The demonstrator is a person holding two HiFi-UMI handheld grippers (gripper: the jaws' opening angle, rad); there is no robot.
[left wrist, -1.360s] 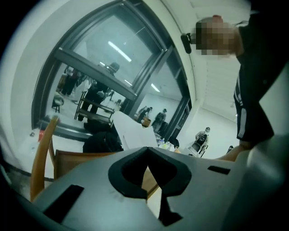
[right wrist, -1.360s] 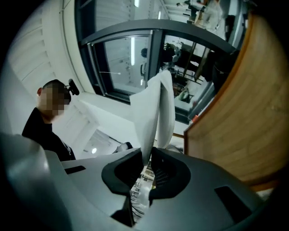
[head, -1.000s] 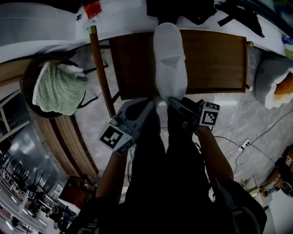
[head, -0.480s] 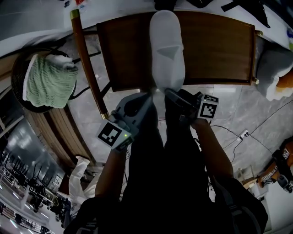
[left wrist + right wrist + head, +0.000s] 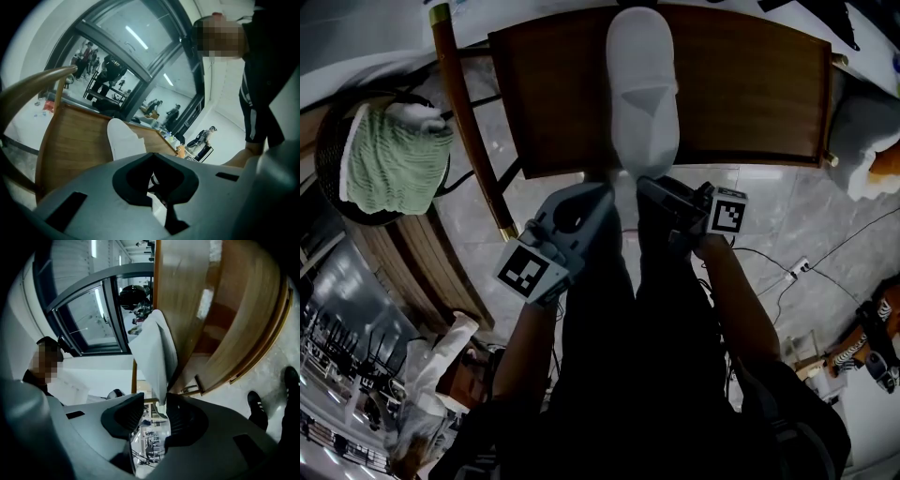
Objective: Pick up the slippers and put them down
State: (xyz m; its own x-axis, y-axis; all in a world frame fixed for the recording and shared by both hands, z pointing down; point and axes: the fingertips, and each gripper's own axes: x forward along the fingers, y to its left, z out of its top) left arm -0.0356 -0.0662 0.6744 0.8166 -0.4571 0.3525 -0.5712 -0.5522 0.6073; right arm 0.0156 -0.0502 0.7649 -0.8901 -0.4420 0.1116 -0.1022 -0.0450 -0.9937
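Observation:
A white slipper (image 5: 642,94) lies lengthwise on the brown wooden chair seat (image 5: 741,103), toe away from me and heel at the seat's front edge. My left gripper (image 5: 605,187) sits at the heel's left side. In the left gripper view its pads meet, with white fabric showing between them, and the slipper (image 5: 123,139) runs on past them. My right gripper (image 5: 649,185) is at the heel's right side and its jaws are opening. In the right gripper view the slipper's edge (image 5: 152,350) hangs between the pads with a gap beside it.
A dark round basket with a green cloth (image 5: 389,155) stands on the floor to the left. A wooden chair rail (image 5: 469,122) slants beside it. Cables (image 5: 778,272) cross the tiled floor at right. My dark trouser legs fill the lower middle of the head view.
Both grippers have sunk with the slipper towards the chair seat. The slipper's heel now sits closer to the seat's front edge.

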